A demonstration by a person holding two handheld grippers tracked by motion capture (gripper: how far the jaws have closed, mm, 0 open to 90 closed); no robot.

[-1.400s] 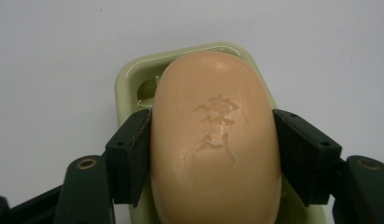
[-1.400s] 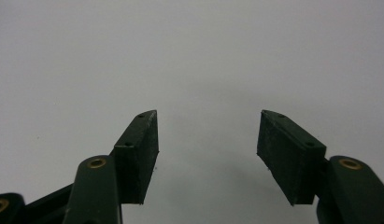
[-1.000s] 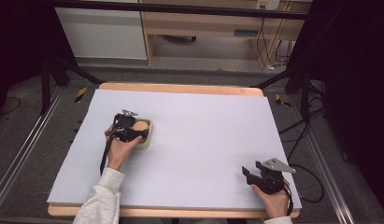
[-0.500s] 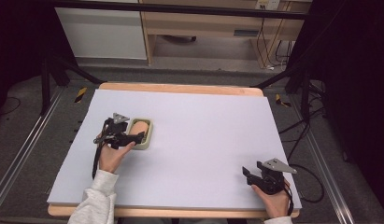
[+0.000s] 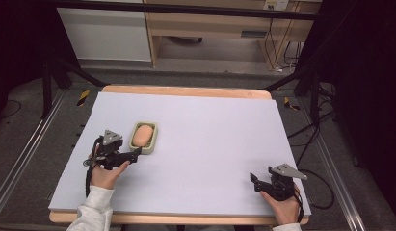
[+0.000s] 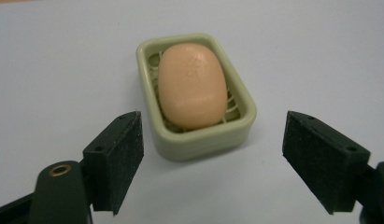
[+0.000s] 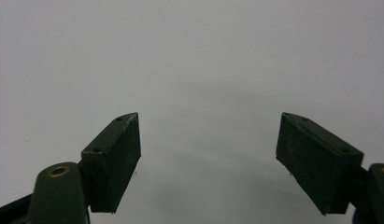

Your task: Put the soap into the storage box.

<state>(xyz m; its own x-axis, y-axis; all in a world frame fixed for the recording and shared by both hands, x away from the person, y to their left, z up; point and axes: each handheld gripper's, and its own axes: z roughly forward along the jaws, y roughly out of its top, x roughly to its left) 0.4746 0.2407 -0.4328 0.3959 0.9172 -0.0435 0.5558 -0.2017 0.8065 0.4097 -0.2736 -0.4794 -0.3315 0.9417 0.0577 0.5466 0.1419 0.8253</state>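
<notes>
In green dish (image 6: 201,135): peach soap (image 6: 192,85). Left gripper (image 6: 210,158) fingers wide, empty; right gripper (image 7: 208,158) fingers just opening, empty.

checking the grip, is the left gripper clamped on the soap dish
No, the left gripper stands open in its own view, with the soap dish lying apart beyond its pads.

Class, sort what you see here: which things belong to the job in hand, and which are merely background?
In the job: soap; soap dish; left gripper, open.
Background: right gripper, open over the bare white table cover; wooden cabinet; cables.
</notes>
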